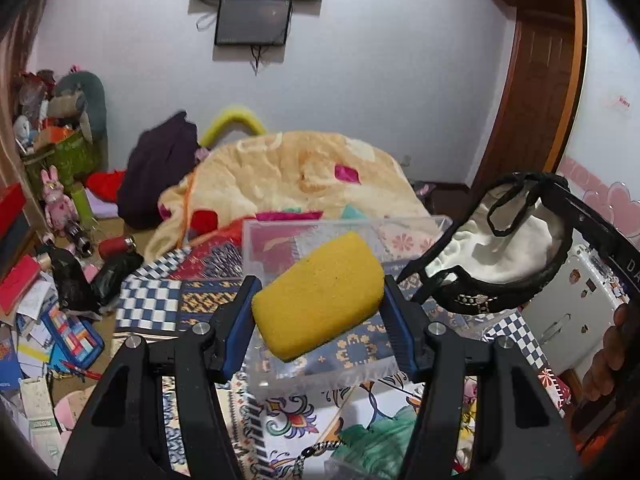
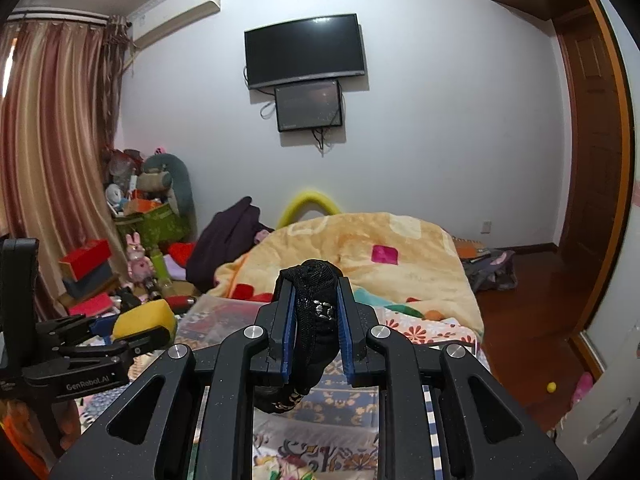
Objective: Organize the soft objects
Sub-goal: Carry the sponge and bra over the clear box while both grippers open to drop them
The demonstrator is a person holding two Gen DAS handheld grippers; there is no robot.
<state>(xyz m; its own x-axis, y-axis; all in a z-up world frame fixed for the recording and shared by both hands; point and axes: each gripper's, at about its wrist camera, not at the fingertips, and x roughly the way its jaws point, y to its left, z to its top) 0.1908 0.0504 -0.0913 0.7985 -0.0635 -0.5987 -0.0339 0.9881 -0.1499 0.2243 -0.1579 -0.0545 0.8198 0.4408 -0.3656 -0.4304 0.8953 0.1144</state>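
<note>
Two grippers are each carrying a soft thing above a clear plastic rectangular box [image 1: 344, 232] that sits on the patterned patchwork bedspread [image 1: 160, 308]. The left gripper [image 1: 320, 312] has its blue-padded jaws about half spread and pressed against the two ends of a yellow oblong foam sponge [image 1: 318, 294], which hangs tilted in the air over the near part of that box, clear of its floor. The right gripper [image 2: 316, 332] has its jaws nearly together, pinching a black lacy fabric garment with white padded lining [image 1: 500, 248]; from the left wrist view this garment dangles open to the right of the box and above its right rim, and in the right wrist view a fold of it bulges out above the pads while the rest droops below them. Beyond the box's far wall lies a rumpled cream fleece blanket [image 1: 304, 168].
</note>
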